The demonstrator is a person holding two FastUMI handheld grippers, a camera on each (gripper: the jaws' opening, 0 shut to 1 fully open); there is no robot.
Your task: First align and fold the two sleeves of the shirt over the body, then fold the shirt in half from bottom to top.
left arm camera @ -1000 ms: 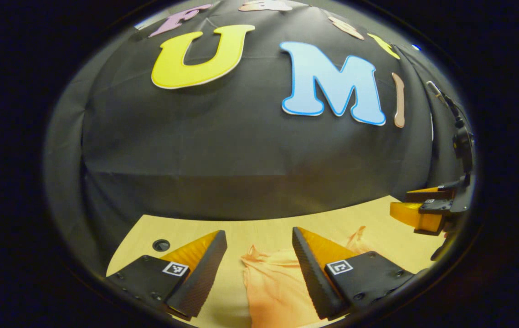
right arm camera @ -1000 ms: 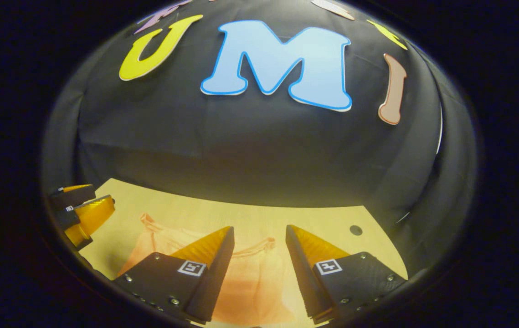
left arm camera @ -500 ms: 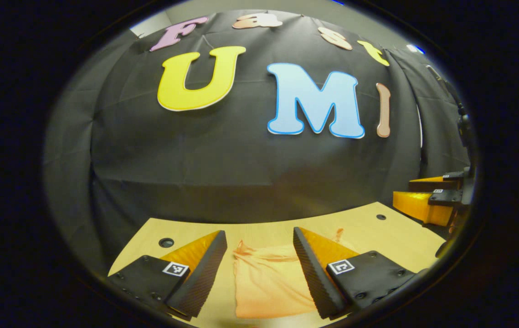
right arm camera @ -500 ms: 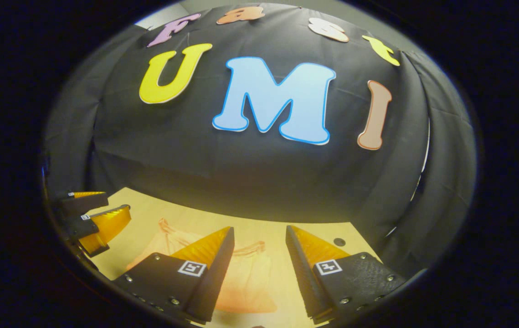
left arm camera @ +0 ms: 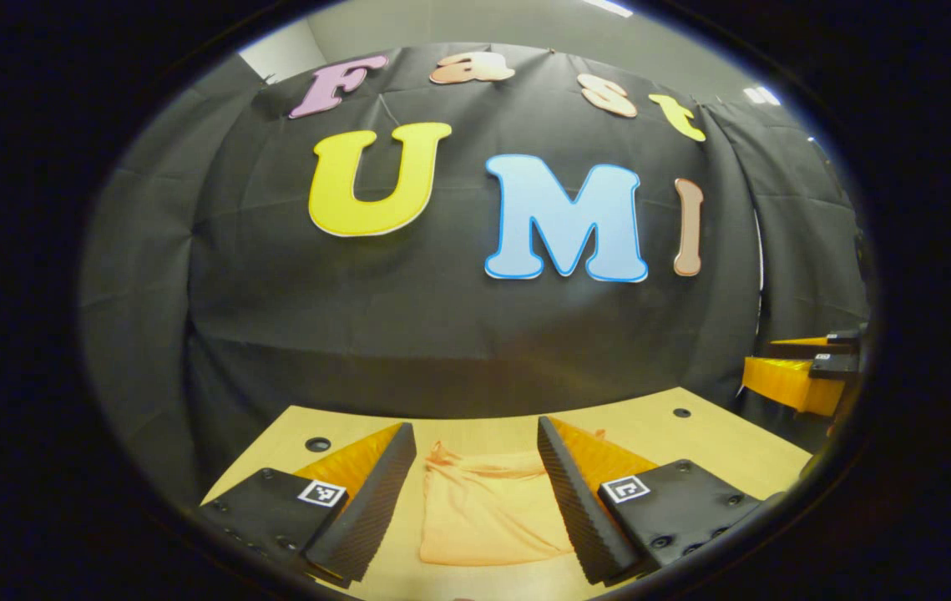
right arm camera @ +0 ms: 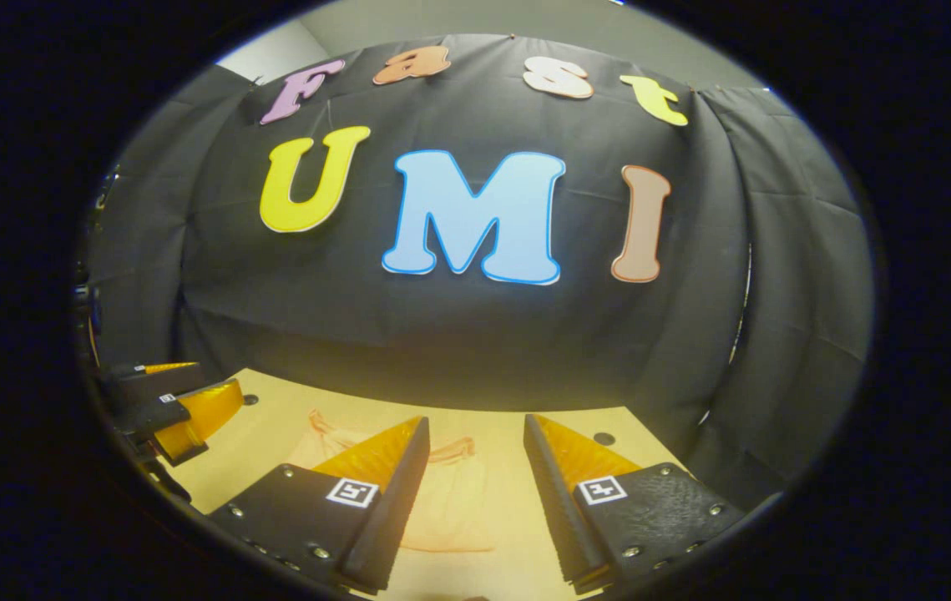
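Shirt (left arm camera: 488, 513) lies flat on the wooden counter (left arm camera: 692, 442) as a compact folded rectangle, near edge straight, far edge rumpled at the neckline. In the left gripper view the left hand-held gripper (left arm camera: 475, 492) hangs above the counter with its fingers wide apart, nothing between them; the shirt shows through the gap, not touched. In the right gripper view the right hand-held gripper (right arm camera: 475, 488) is likewise spread and empty, the shirt (right arm camera: 450, 501) below and ahead of it. Each hand-held gripper also appears at the margin of the other's view, well apart from the cloth. Bare counter surrounds the shirt on both sides and at the back, up to the black cloth wall (right arm camera: 475, 334). Small round holes (left arm camera: 317, 444) sit near the counter's far corners.
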